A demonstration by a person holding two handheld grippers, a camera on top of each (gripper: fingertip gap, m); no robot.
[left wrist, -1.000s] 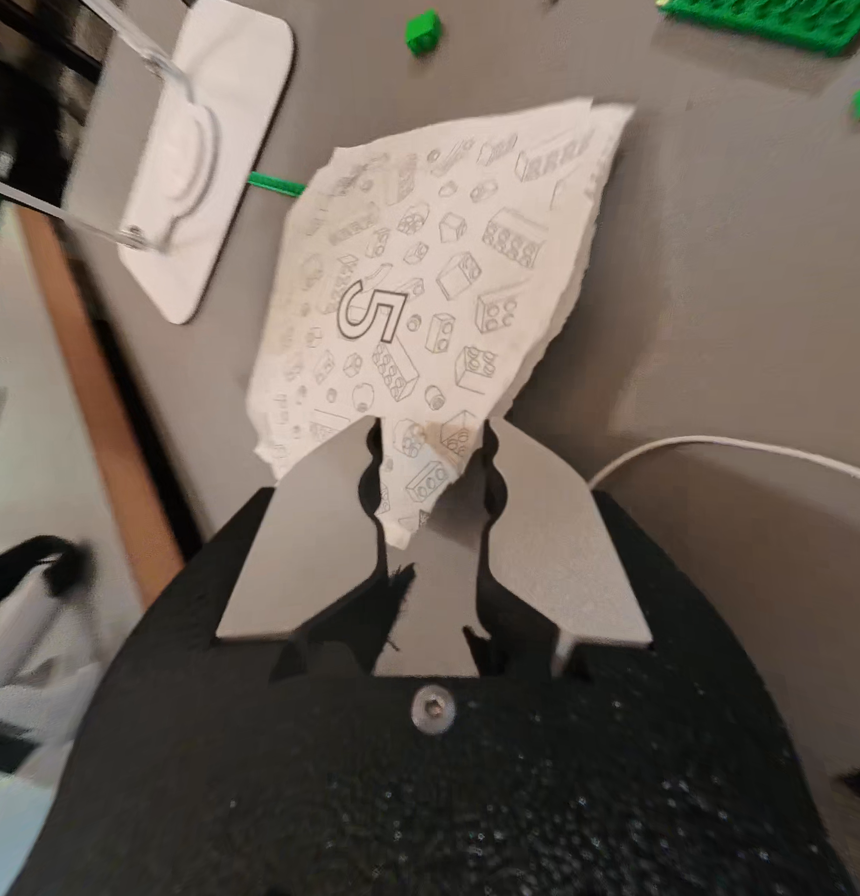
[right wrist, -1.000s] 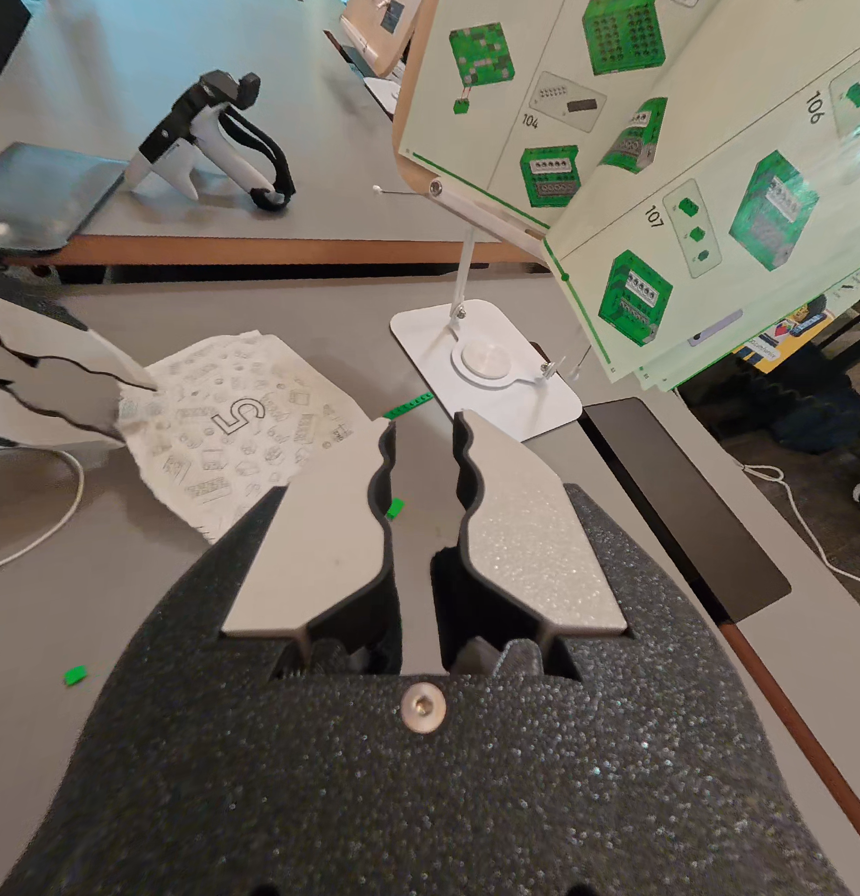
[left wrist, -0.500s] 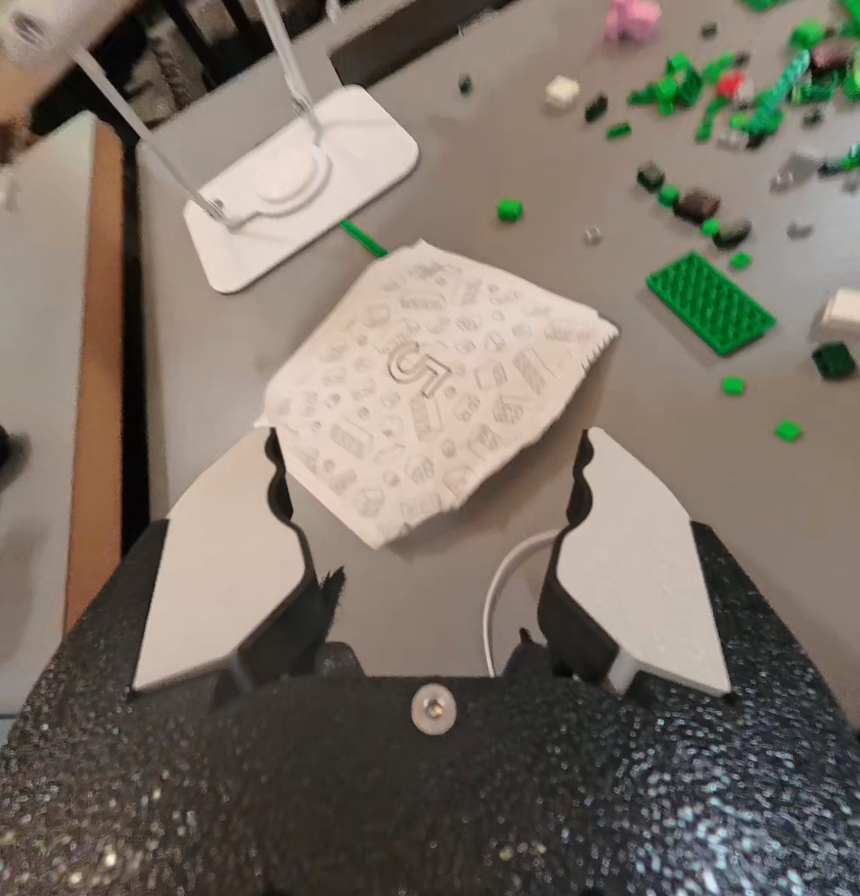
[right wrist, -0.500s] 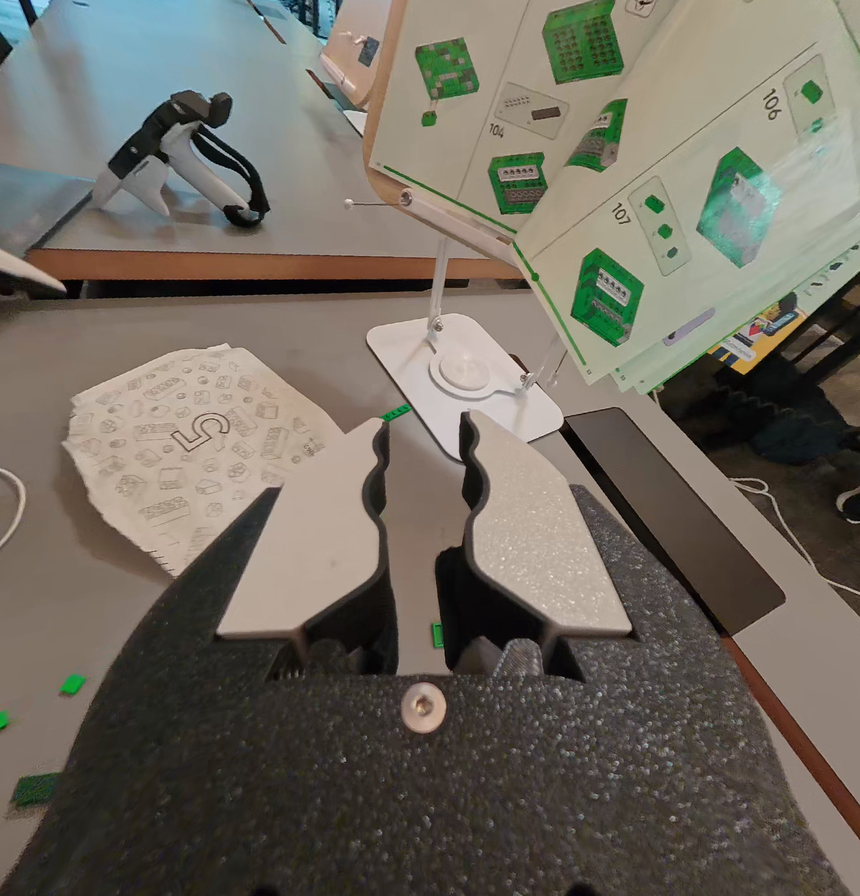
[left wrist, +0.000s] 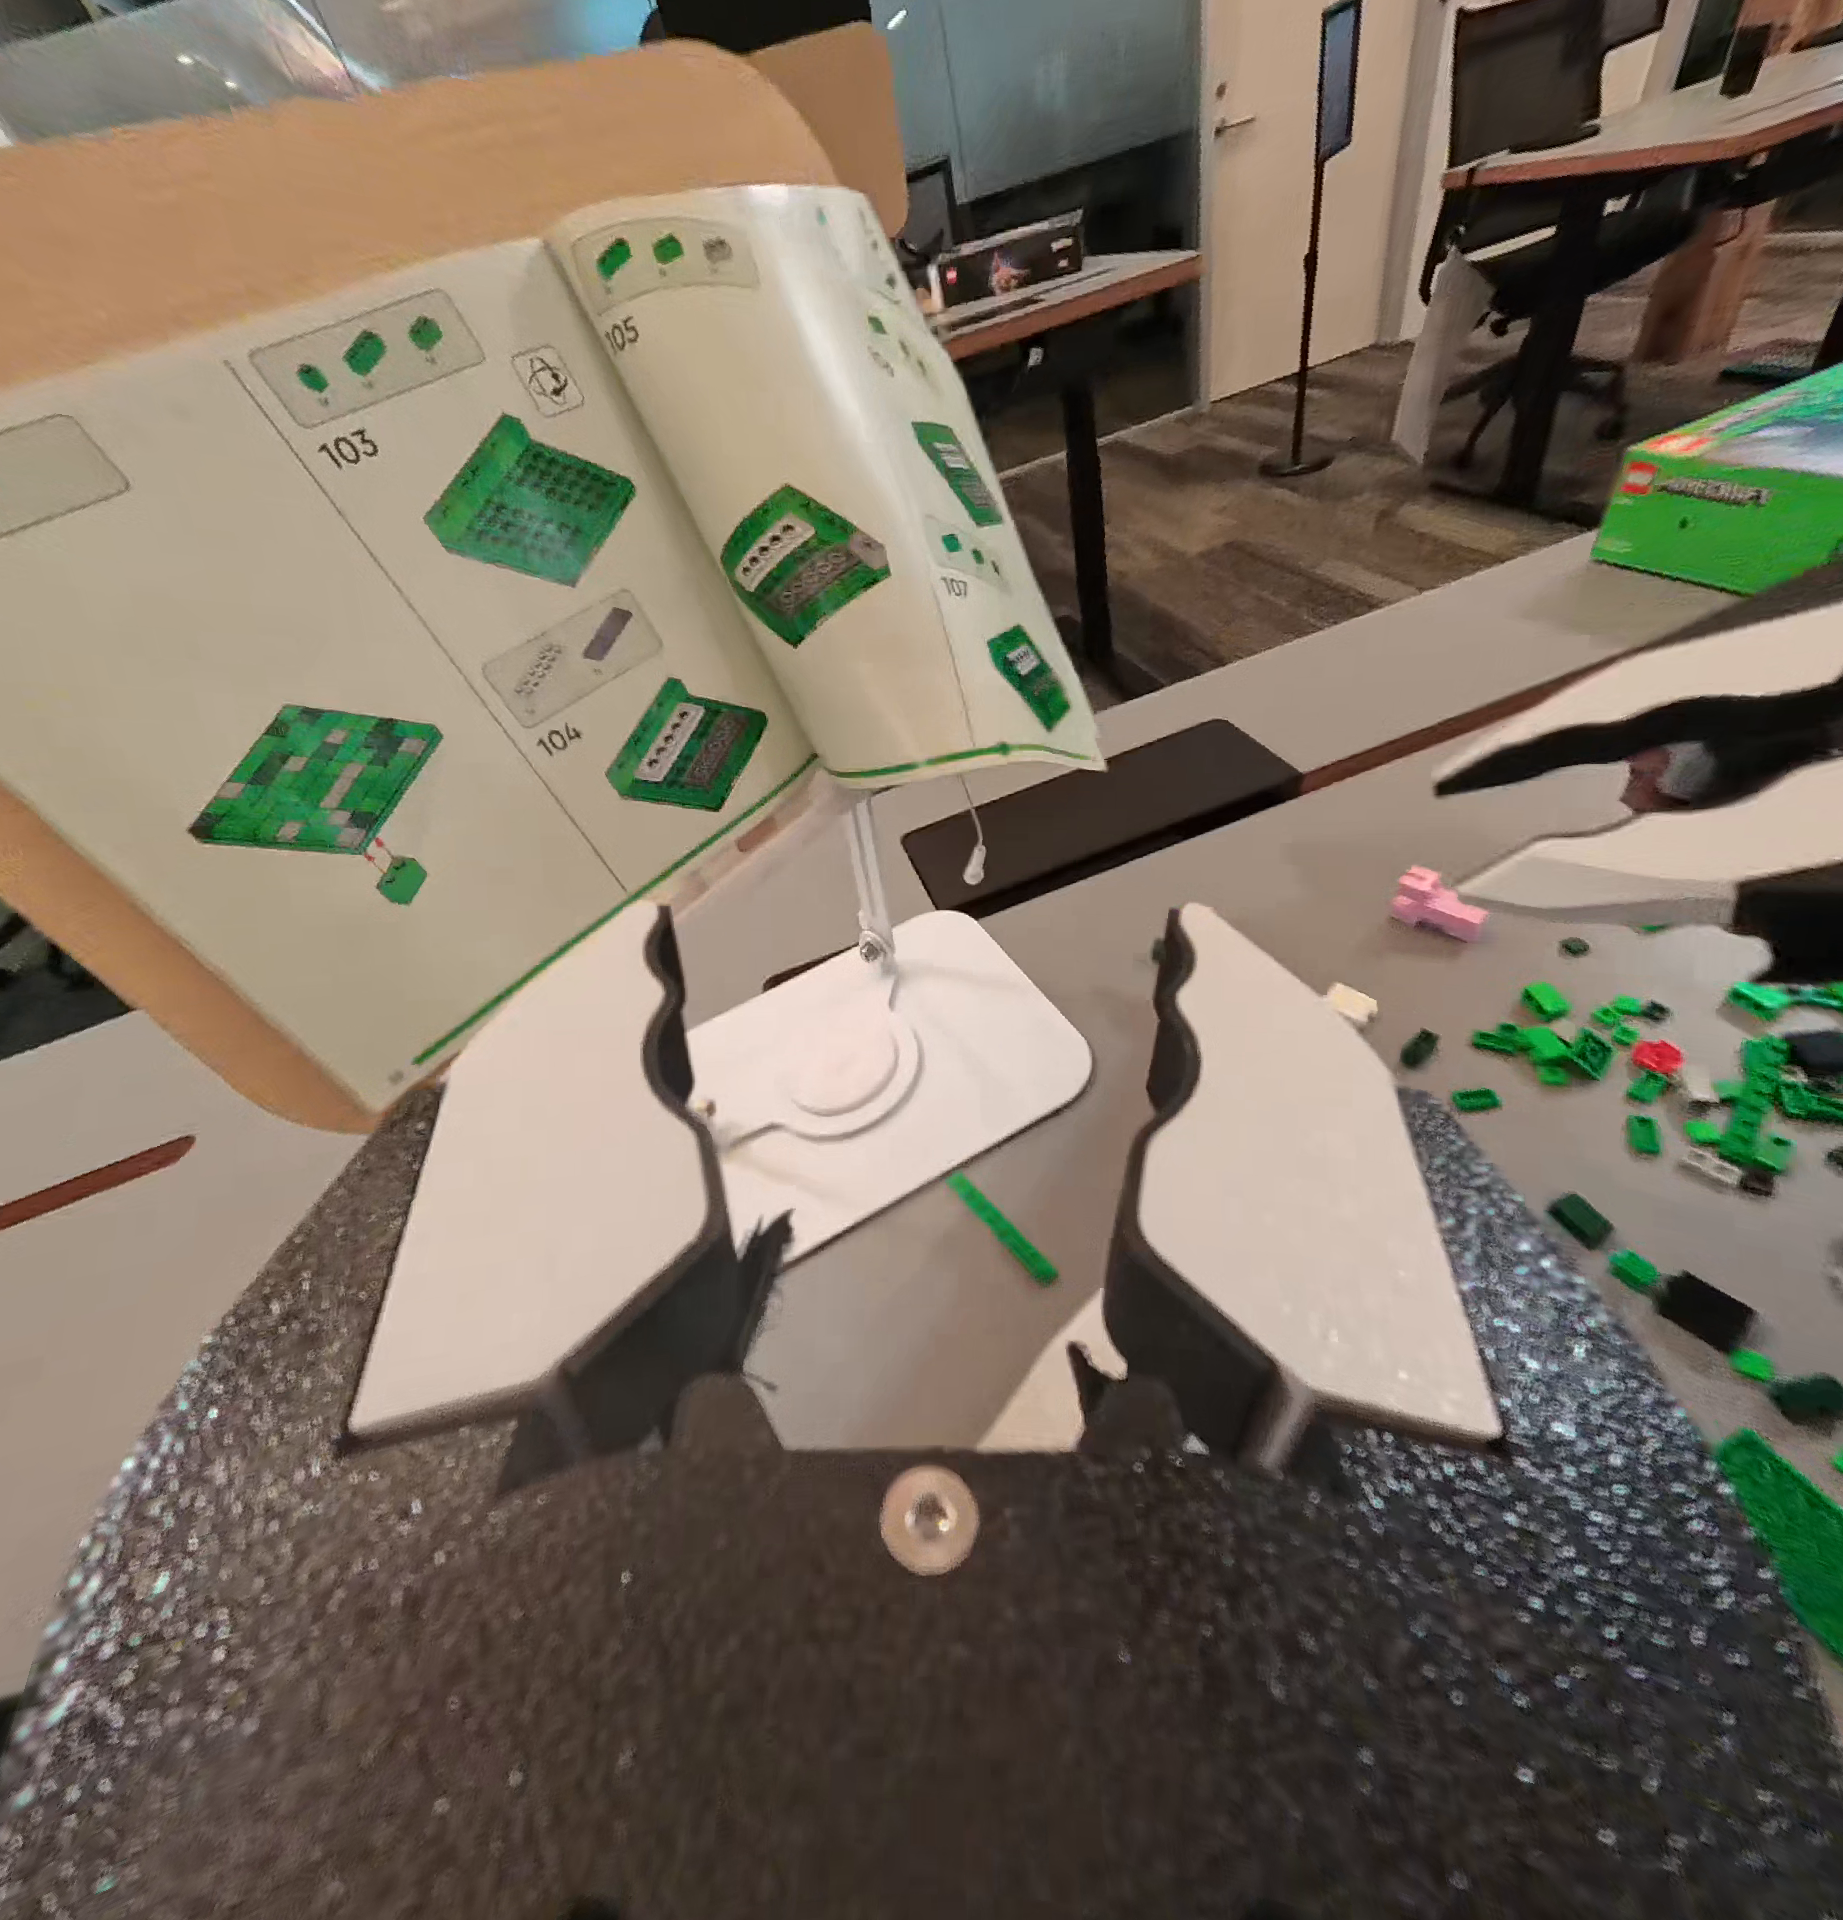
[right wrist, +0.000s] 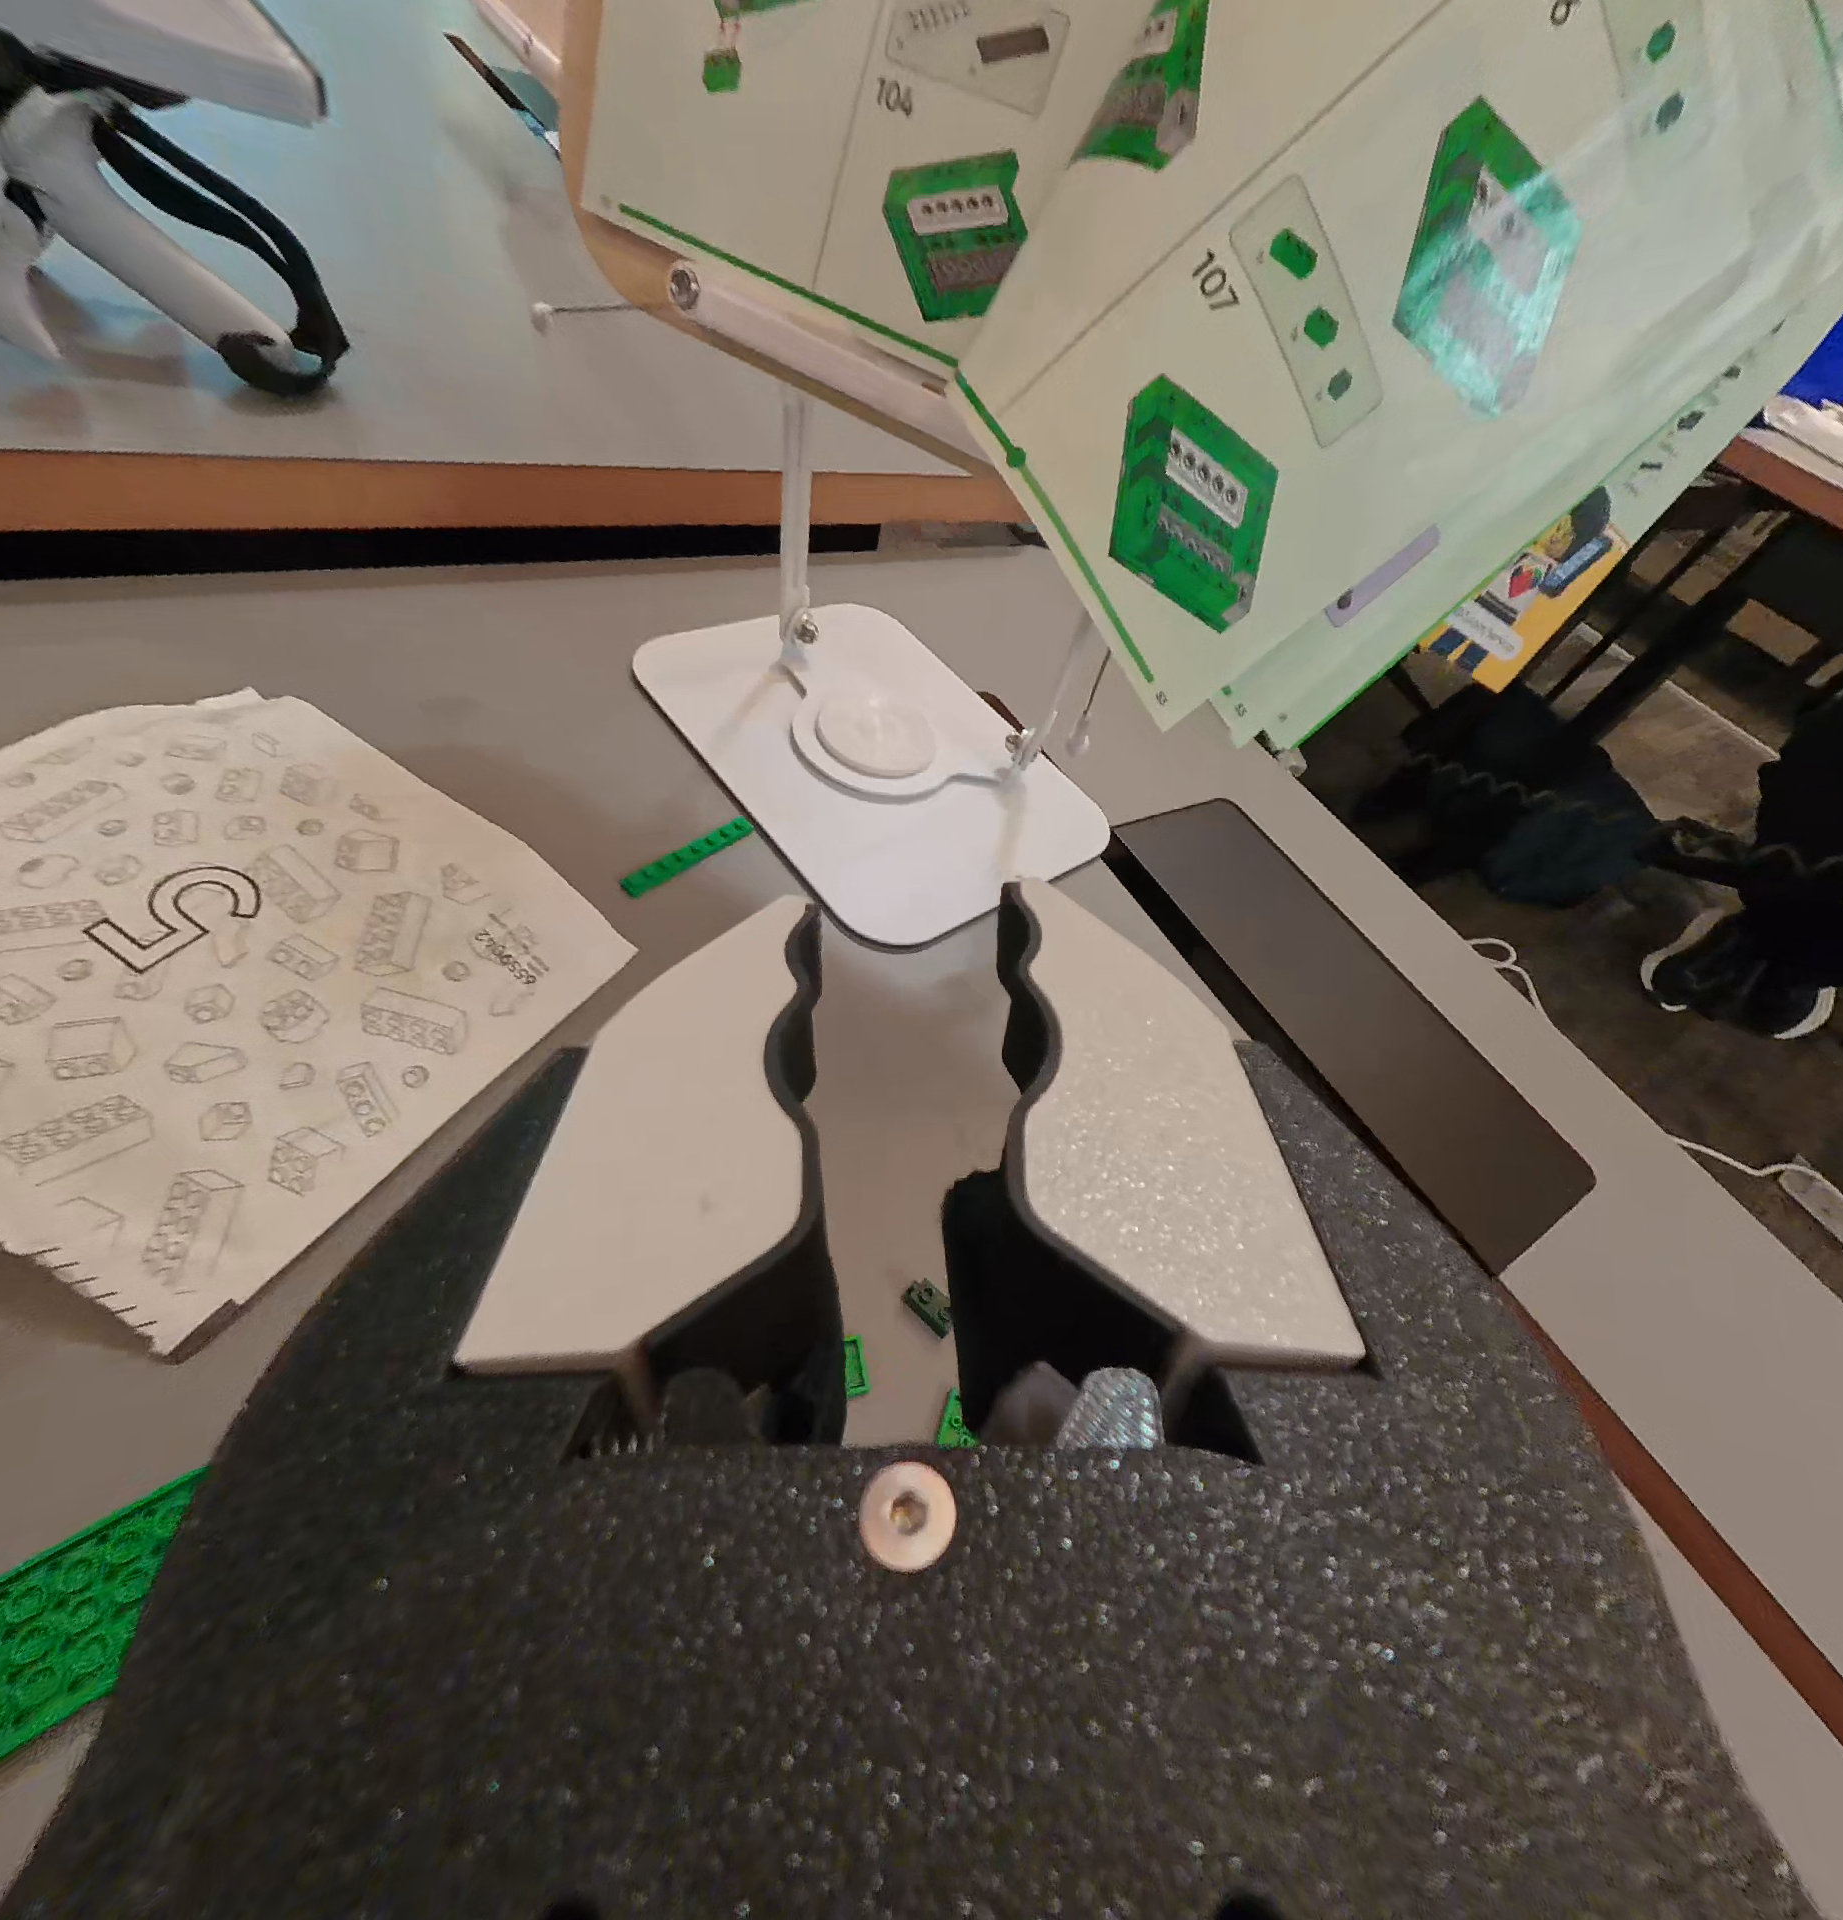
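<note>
My left gripper (left wrist: 922, 925) is open wide and empty, held above the table and facing the white base (left wrist: 896, 1060) of a book stand. An open instruction booklet (left wrist: 481, 582) rests on the stand's wooden board. My right gripper (right wrist: 906, 909) is narrowly open and empty, low over the table just short of the same base (right wrist: 865, 769). It also shows at the right edge of the left wrist view (left wrist: 1665, 790). A white paper bag (right wrist: 273, 987) printed with brick drawings lies flat on the table to the right gripper's left. A thin green strip (right wrist: 688, 857) lies between bag and base.
Loose green bricks (left wrist: 1727, 1081), a pink piece (left wrist: 1436, 904) and a green baseplate (left wrist: 1810, 1538) lie at the right. A green box (left wrist: 1748, 488) stands far right. A black inset panel (right wrist: 1343, 1039) runs near the table's edge. Another handheld gripper (right wrist: 169, 260) sits on the far table. The left gripper is farther from the green baseplate (left wrist: 1810, 1538), some 30 cm, than the right, some 20 cm.
My left gripper let go of the paper bag, opened wide and tilted up toward the book stand. The bag now lies flat. My right gripper moved closer to the stand base.
</note>
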